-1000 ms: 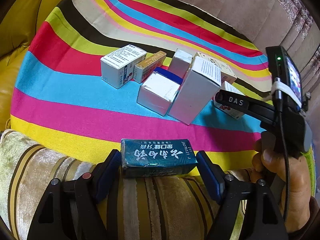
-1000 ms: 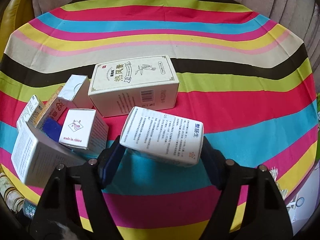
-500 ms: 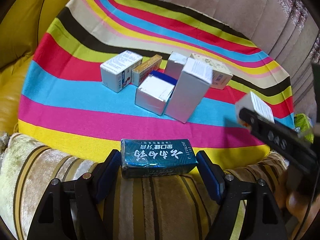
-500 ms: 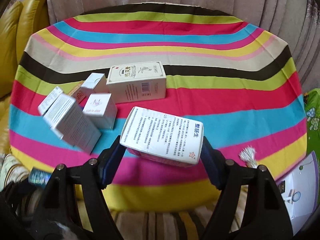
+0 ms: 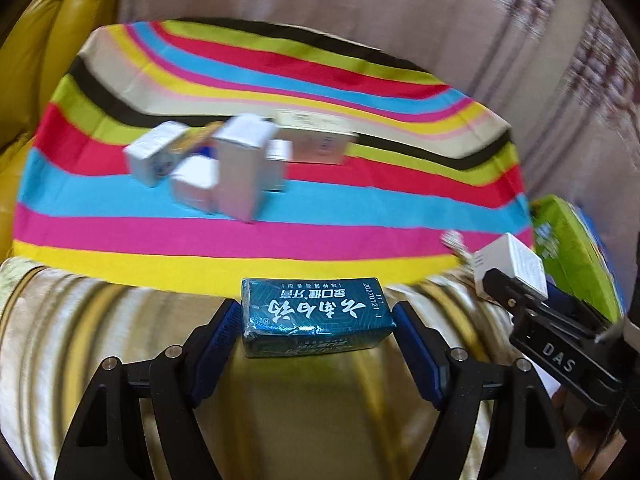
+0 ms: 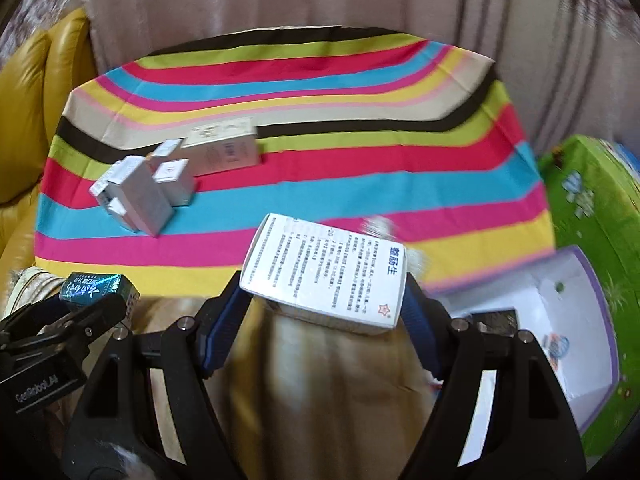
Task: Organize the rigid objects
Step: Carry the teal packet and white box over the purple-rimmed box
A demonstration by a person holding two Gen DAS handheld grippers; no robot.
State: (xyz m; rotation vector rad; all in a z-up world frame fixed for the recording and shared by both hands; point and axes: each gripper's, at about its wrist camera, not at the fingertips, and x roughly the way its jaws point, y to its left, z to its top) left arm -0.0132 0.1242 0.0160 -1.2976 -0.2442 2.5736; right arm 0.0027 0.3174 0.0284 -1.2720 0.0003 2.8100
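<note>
Two light, stiff cartons: left gripper [image 5: 318,322] clamps the teal box [image 5: 314,320] endwise, right gripper [image 6: 326,280] the white box [image 6: 326,272]; both crush easily.

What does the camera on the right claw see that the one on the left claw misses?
Only the right view shows the open white box with a purple edge, and the printed face of the white carton in the right claw. Only the left view shows the lettered face of the teal box in the left claw. Both share the striped cloth, the cluster of boxes and the green box.
</note>
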